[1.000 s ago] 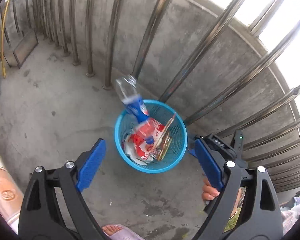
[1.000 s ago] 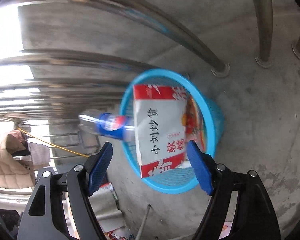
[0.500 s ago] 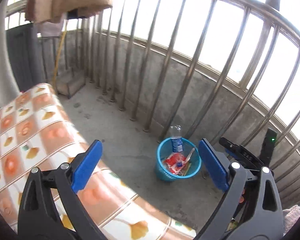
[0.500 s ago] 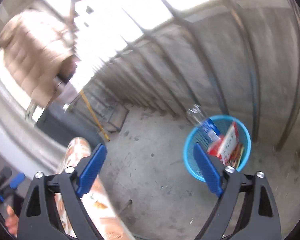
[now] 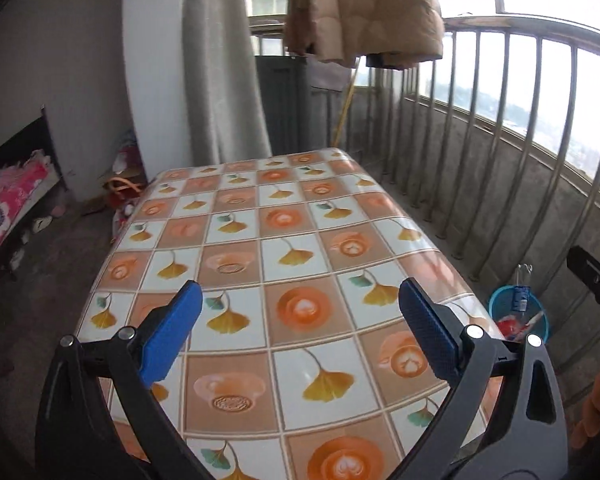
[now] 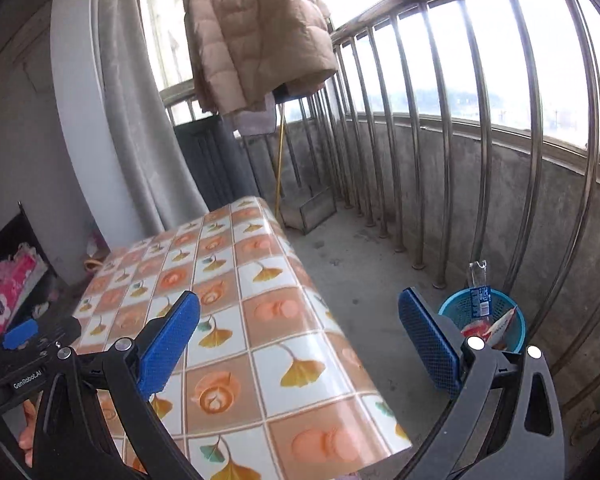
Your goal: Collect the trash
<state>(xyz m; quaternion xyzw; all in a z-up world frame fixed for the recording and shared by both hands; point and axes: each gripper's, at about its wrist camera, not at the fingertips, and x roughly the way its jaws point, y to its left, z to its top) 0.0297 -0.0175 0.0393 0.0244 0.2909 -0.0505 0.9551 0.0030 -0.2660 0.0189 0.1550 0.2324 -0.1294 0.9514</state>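
A blue mesh trash basket stands on the concrete floor by the railing, to the right of the table; it also shows in the left wrist view. A clear plastic bottle with a blue label sticks up out of it, beside a red and white snack wrapper. My left gripper is open and empty above the table with the orange and white checked cloth. My right gripper is open and empty over the table's right edge.
A steel railing on a low concrete wall runs along the right. A tan padded jacket hangs from above behind the table. A grey curtain and a dark cabinet stand behind. A pink floral bedding lies at the left.
Both grippers have lifted away from the basket and swung left, so they now look across the table. The basket has shrunk to the right side of both views.
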